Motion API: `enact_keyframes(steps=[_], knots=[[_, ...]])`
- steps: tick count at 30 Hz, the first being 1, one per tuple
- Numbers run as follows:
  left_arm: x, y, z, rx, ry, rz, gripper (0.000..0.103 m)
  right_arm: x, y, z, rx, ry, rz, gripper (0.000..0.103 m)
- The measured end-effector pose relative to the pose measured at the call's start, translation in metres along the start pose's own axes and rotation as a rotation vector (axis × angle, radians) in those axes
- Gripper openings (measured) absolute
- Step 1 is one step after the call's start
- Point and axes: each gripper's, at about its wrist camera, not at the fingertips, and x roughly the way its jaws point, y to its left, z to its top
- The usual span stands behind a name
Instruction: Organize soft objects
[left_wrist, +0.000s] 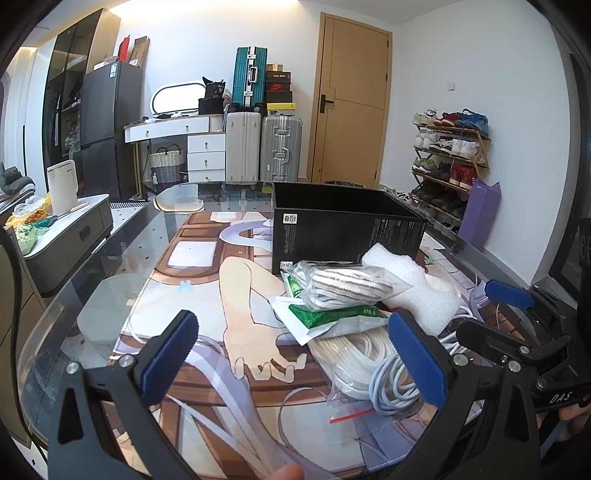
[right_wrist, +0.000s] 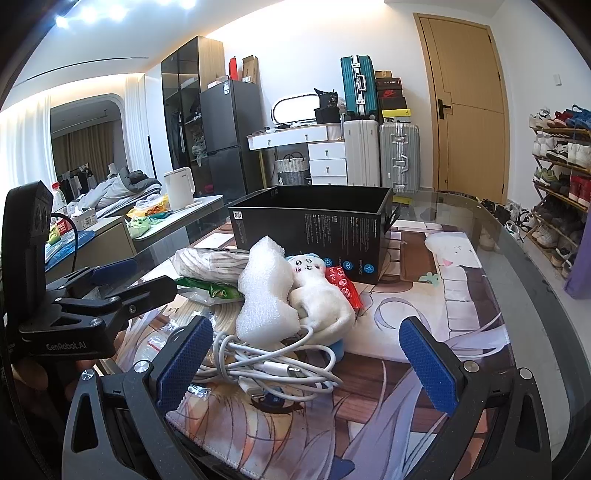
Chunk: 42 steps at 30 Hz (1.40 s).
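Note:
A pile of soft things lies on the printed desk mat (left_wrist: 207, 295) in front of an open black box (left_wrist: 343, 225) (right_wrist: 314, 229). It holds a white foam block (left_wrist: 413, 284) (right_wrist: 264, 291), a bagged striped cloth (left_wrist: 343, 286) (right_wrist: 210, 264), a green packet (left_wrist: 328, 315) (right_wrist: 218, 290), a white plush toy (right_wrist: 317, 295), a red packet (right_wrist: 345, 286), and coiled white cables (left_wrist: 373, 365) (right_wrist: 266, 360). My left gripper (left_wrist: 295, 363) is open, near the pile's left side. My right gripper (right_wrist: 308, 363) is open above the cables.
The mat covers a glass table (left_wrist: 92, 291) with a curved edge (right_wrist: 517, 266). A side cabinet with a kettle (left_wrist: 62, 186) stands left. Suitcases (left_wrist: 262, 147), a door (left_wrist: 351, 99) and a shoe rack (left_wrist: 450, 158) line the far wall. A purple bag (left_wrist: 480, 210) leans by the rack.

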Motion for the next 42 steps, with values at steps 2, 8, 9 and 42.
enact_keyframes(steps=[2,8,9,42], knots=[[0.000,0.000,0.000,0.000,-0.001,-0.001,0.103,0.000,0.000,0.000,-0.001,0.001,-0.002,0.103],[0.002,0.002,0.000,-0.004,0.001,-0.013,0.103,0.001,-0.003,0.000,0.005,-0.006,-0.009,0.103],[0.002,0.002,0.000,-0.002,-0.002,-0.010,0.103,0.002,-0.005,0.000,0.011,-0.003,-0.010,0.103],[0.005,0.005,0.018,0.044,0.000,0.013,0.103,0.030,0.013,0.030,-0.185,0.119,-0.093,0.103]])
